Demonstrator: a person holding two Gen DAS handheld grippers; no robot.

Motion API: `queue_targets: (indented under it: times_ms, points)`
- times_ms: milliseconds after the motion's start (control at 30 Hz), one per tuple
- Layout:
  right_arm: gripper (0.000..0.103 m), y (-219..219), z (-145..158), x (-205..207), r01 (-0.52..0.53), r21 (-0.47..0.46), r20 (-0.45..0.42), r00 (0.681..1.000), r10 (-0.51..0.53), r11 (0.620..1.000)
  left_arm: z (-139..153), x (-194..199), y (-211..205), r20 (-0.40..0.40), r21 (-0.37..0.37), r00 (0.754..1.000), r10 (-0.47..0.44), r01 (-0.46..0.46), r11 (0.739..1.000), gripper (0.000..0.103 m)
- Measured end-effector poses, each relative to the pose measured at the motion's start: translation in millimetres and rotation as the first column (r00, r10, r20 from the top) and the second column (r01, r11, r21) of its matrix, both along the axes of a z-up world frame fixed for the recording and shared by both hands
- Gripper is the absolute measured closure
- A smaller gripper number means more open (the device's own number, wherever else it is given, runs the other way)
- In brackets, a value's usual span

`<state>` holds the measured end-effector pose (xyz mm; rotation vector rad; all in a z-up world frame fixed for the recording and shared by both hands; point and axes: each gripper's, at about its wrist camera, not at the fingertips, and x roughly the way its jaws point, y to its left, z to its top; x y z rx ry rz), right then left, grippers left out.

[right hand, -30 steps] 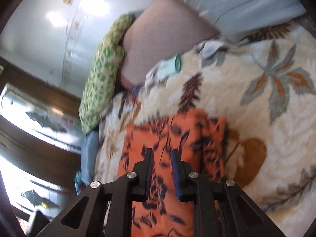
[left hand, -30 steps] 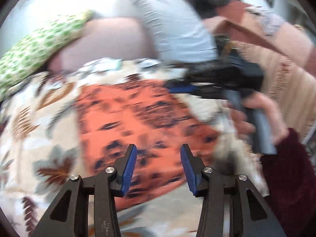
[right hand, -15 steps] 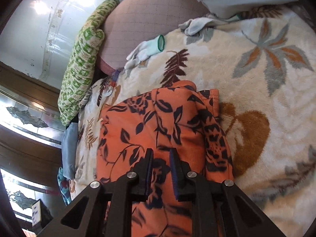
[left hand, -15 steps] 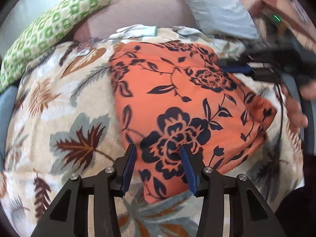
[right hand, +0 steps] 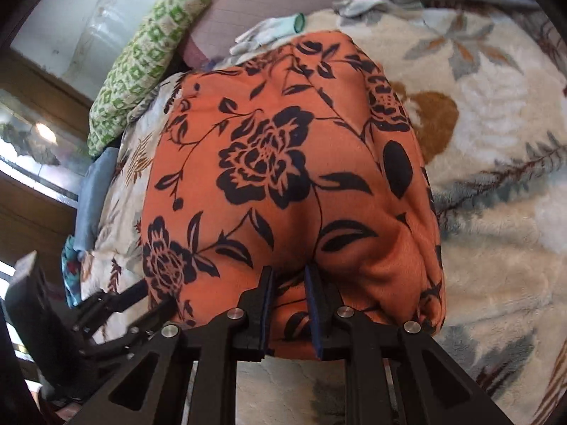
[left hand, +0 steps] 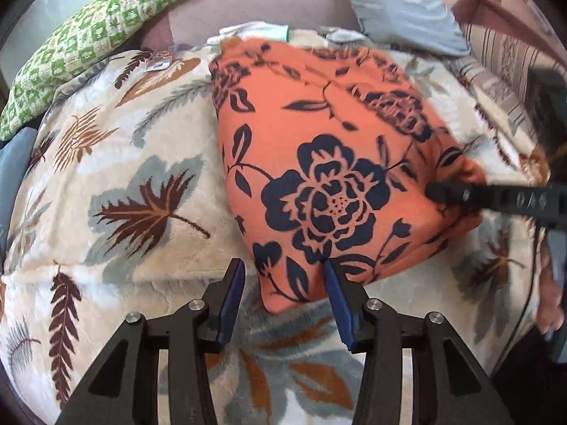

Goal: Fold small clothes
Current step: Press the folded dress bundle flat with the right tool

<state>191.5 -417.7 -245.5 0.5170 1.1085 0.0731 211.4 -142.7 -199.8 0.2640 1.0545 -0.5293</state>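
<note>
So the orange floral garment (left hand: 329,163) is lying folded into a chunky rectangle in the middle of a leaf-print blanket (left hand: 117,184) on the bed, black roses and vines all over it. What kind of clothing it is, honestly can't tell from the folded shape.

The right gripper (right hand: 288,276) has its blue pads pinched on the near edge of the fabric, jaws narrow, cloth bunched up between them. The lower right corner of the garment looks rumpled and partly tucked behind the gripper's arms, so that bit is hidden.

The left gripper (left hand: 280,276) is about half open, hanging right over the garment's near corner. The cloth sits in the gap between the pads, but they aren't squeezing it. Whether the right-hand pad brushes the fabric, can't say.

Further out: a pale glove (right hand: 273,30) with a green cuff just past the garment's far edge, a green patterned pillow (left hand: 85,35), and a mauve cushion (left hand: 255,0) behind, both cut off by the fisheye rim. A person's fingers (left hand: 551,304) show blurry at the right edge.
</note>
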Motion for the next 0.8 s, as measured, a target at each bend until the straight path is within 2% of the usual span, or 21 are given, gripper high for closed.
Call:
queue_targets:
  times_ms: [133, 267, 467, 600, 800]
  points:
    - [0.083, -2, 11, -22, 0.057, 0.026, 0.054, 0.997, -0.059, 0.998, 23, -12, 12, 0.070, -0.007, 0.997, 0.028, -0.028, 1.000, 0.051]
    - [0.081, 9, 23, -27, 0.029, 0.037, 0.118, 0.992, -0.033, 0.999, 46, -24, 20, 0.164, -0.023, 0.985, 0.057, -0.054, 0.998, 0.046]
    - [0.079, 24, 7, -14, 0.013, -0.025, 0.049, 0.999, -0.011, 1.000, 60, -21, 17, 0.240, 0.005, 0.969, 0.064, -0.067, 0.998, 0.043]
    - [0.079, 19, -6, -7, 0.010, 0.014, 0.023, 1.000, -0.011, 1.000, 58, -8, 10, 0.243, 0.015, 0.967, 0.071, -0.077, 0.997, 0.043]
    - [0.079, 13, -8, -2, -0.007, 0.058, 0.001, 1.000, 0.007, 0.998, 49, 10, -3, 0.249, 0.035, 0.966, 0.077, -0.088, 0.995, 0.043]
